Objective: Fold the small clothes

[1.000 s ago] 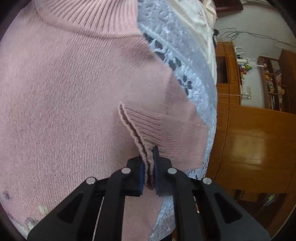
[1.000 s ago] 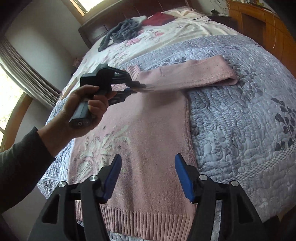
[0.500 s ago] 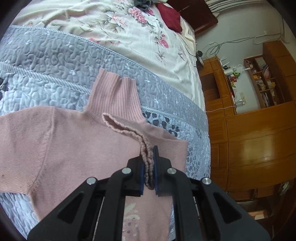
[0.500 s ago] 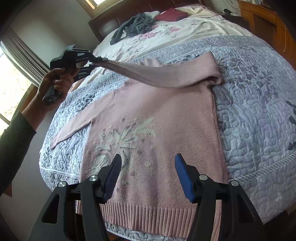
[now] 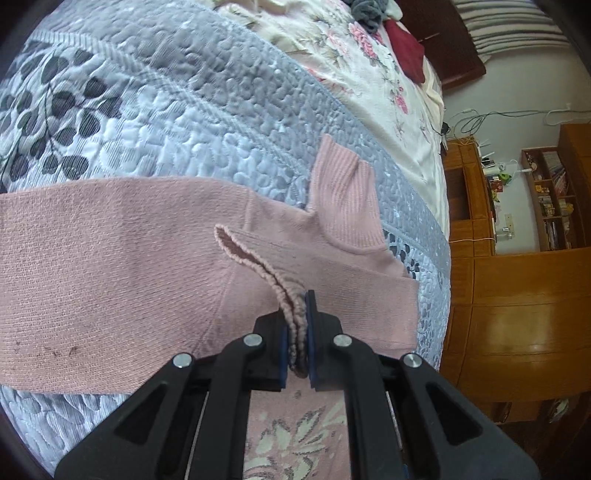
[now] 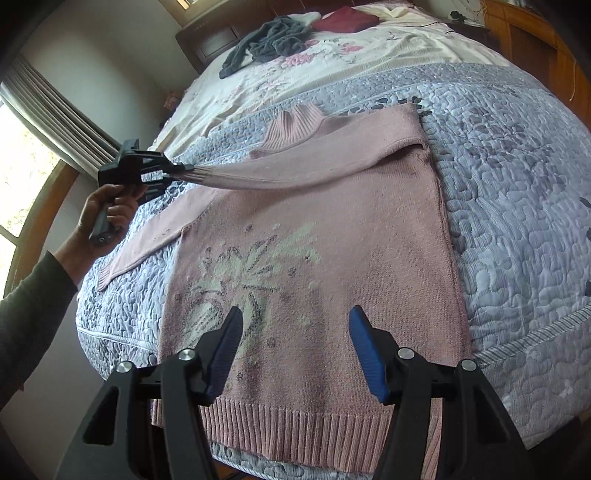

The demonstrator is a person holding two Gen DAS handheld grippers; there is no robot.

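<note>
Flat on the bed's grey quilt [image 6: 517, 229] lies a pink sweater [image 6: 332, 266], front up, its pale flower pattern [image 6: 240, 269] showing and its ribbed hem [image 6: 295, 421] nearest the right tongs [image 6: 295, 350]. Those tongs hang above the hem, spread wide, holding nothing. The left tongs [image 5: 296, 336] are clamped on the cuff [image 5: 291, 306] of one sleeve [image 6: 295, 170], which is stretched off the quilt across the chest toward the other side, just below the collar [image 6: 295, 122]. A hand [image 6: 110, 206] grips the left tool's handle beyond the bed's edge. The other sleeve [image 6: 155, 240] lies flat on the quilt, angled outward. Farther up the bed sit a grey garment [image 6: 266, 40] and a dark red one [image 6: 343, 20].
</note>
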